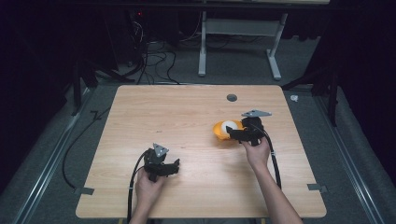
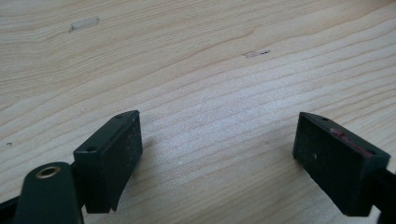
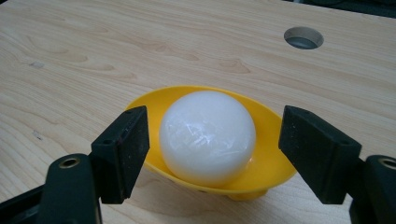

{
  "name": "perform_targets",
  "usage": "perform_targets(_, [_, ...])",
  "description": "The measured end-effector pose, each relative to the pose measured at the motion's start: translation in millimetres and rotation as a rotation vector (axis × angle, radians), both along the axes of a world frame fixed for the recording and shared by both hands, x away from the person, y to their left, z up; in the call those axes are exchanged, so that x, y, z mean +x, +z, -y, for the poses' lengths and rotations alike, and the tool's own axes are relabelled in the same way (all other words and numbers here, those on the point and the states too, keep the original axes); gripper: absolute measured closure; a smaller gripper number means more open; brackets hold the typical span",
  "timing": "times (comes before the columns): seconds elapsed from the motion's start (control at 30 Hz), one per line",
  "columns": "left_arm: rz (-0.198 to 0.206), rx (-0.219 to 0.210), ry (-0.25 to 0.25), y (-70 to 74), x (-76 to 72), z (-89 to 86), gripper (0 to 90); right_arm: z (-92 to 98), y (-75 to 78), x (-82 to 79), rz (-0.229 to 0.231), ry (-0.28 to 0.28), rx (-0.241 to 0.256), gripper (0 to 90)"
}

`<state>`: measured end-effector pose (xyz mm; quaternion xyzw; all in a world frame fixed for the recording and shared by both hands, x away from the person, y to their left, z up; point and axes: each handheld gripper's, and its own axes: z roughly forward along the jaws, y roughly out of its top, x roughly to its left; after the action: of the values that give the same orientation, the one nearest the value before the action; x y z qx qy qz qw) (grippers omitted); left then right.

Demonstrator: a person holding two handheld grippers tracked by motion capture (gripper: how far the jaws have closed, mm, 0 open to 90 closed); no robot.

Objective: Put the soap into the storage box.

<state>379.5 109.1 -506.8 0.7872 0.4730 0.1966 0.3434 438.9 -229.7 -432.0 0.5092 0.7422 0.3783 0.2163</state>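
Two hand-held grippers are working over a pale wood-grain table (image 1: 140,112) in a dark room. Nearest, the left gripper (image 1: 175,164) is hovering above bare wood, jaws spread and empty. Farther off, the right gripper (image 3: 212,154) is flanking a glossy white ball (image 3: 208,137) sitting in a shallow yellow plastic bowl (image 3: 268,163), jaws released, touching neither. Beyond, a round grommet hole (image 1: 231,97) is showing, then cables (image 1: 154,60) lying on grey carpet.

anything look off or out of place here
Nothing stands out. The white ball sits snugly in the yellow bowl, which stands upright on the table with nothing spilled. The right gripper is open around the bowl, apart from it; the left gripper is open over bare wood.
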Motion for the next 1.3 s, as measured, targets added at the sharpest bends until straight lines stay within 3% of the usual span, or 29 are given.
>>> perform_targets(0.63, [0.0, 0.0, 0.001, 0.0, 0.0, 0.1, 16.0, 17.9, 3.3, -22.3, 0.016, -0.002, 0.018, 25.5])
perform_targets(1.3, [0.0, 0.0, 0.0, 0.0, 0.0, 0.1, 16.1, 23.9, 5.5, -37.3, 0.022, 0.009, 0.023, 25.5])
